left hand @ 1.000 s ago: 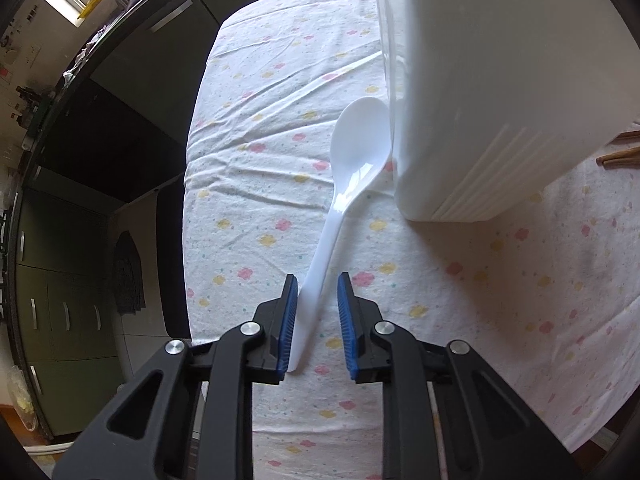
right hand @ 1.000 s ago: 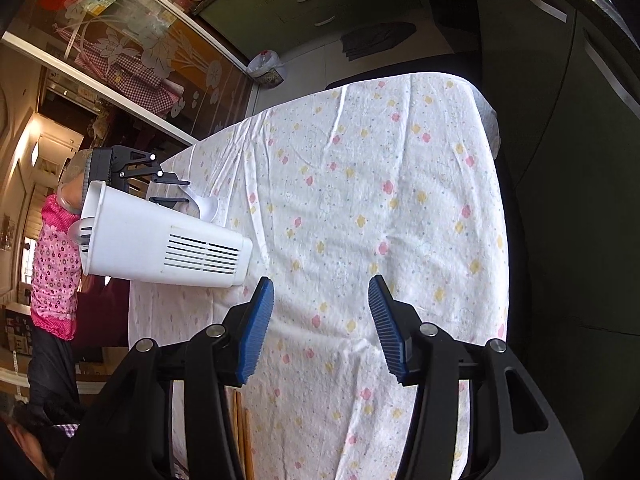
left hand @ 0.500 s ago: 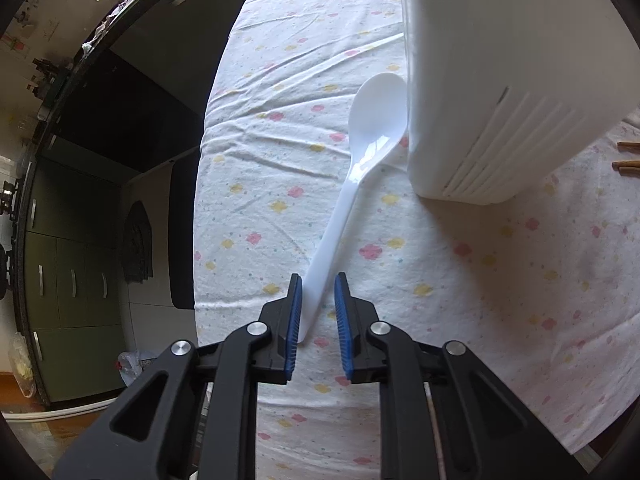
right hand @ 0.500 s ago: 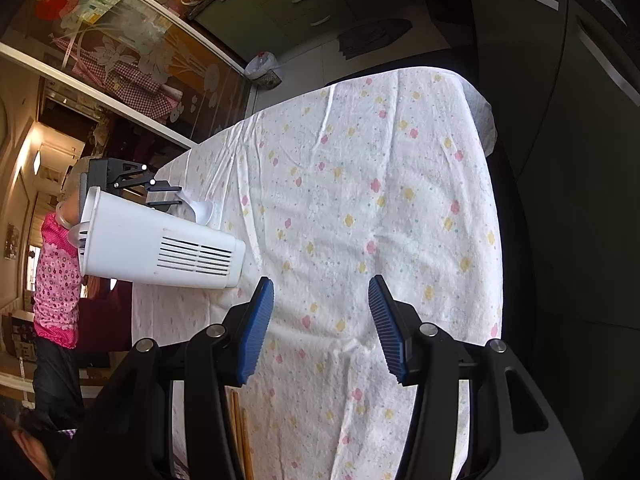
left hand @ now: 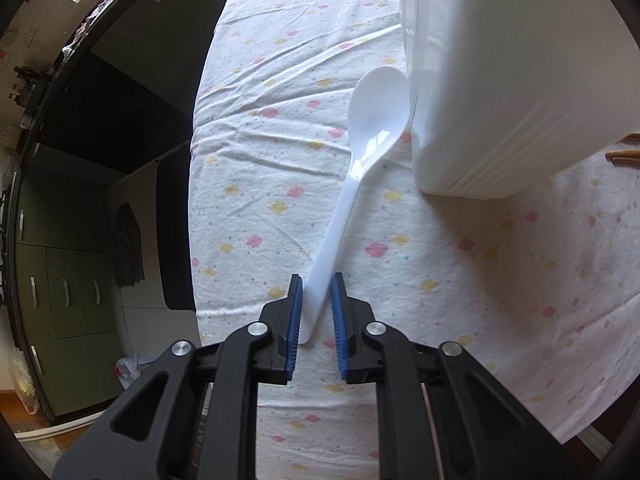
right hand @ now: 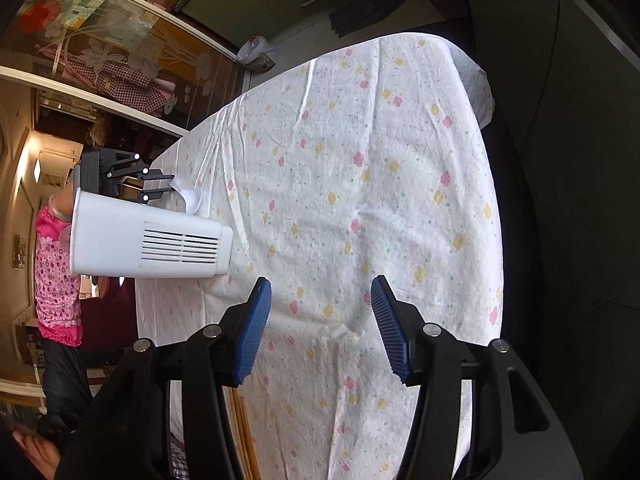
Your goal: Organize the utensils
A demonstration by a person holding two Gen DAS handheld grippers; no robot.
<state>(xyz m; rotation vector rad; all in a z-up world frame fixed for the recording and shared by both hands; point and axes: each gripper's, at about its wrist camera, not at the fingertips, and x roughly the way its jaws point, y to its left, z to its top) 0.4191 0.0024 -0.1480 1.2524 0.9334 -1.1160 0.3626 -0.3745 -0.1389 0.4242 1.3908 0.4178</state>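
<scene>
Left wrist view puts my left gripper (left hand: 314, 308) over a white tablecloth dotted with pink and yellow flowers (left hand: 260, 184). Its jaws have just been closing around the handle of a white plastic spoon (left hand: 360, 160); whether both pads press it I cannot tell. The spoon's bowl lies just beside a white slotted plastic utensil holder (left hand: 500, 80) standing on the cloth. Brown wooden chopsticks (left hand: 624, 156) lie behind it. My right gripper (right hand: 320, 320) hangs open over bare cloth. Dark green cabinets (left hand: 60, 300) line the room.
</scene>
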